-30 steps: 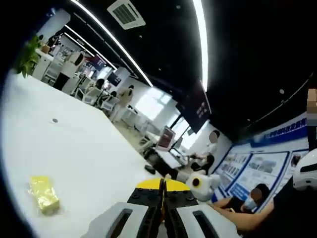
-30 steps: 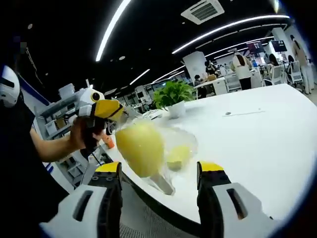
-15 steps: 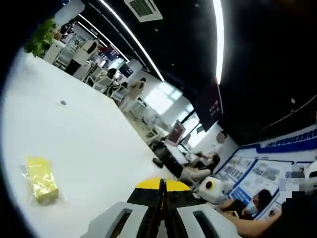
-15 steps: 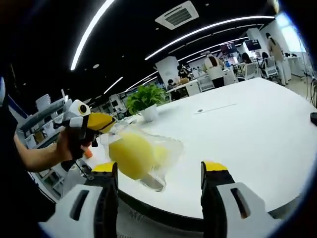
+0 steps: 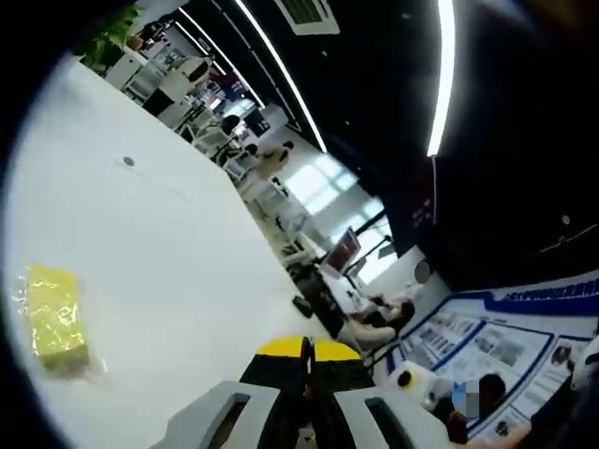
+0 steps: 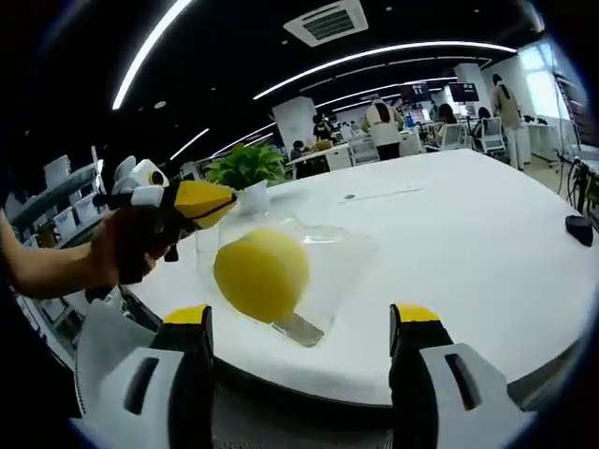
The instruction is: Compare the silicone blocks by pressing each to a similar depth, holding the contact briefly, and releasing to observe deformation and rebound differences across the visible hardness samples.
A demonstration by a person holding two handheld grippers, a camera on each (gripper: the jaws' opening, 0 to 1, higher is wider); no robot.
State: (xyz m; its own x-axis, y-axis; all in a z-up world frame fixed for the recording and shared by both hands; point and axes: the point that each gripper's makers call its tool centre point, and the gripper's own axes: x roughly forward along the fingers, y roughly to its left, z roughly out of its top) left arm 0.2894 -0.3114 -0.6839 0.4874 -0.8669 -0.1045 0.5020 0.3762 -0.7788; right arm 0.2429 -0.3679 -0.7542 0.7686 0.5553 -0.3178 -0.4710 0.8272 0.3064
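My left gripper (image 6: 225, 202) pinches the clear bag (image 6: 323, 271) with a yellow block (image 6: 261, 273) mid-frame over the counter (image 6: 468, 243), my right gripper (image 6: 301, 323) spread below, another block (image 5: 56, 316) (bagged) lying lower left.

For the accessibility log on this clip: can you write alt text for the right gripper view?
The left gripper, held in a person's hand, holds up a clear bag with a round yellow block inside, above the edge of a white table. The right gripper is open in the foreground, touching nothing. A potted plant stands behind.
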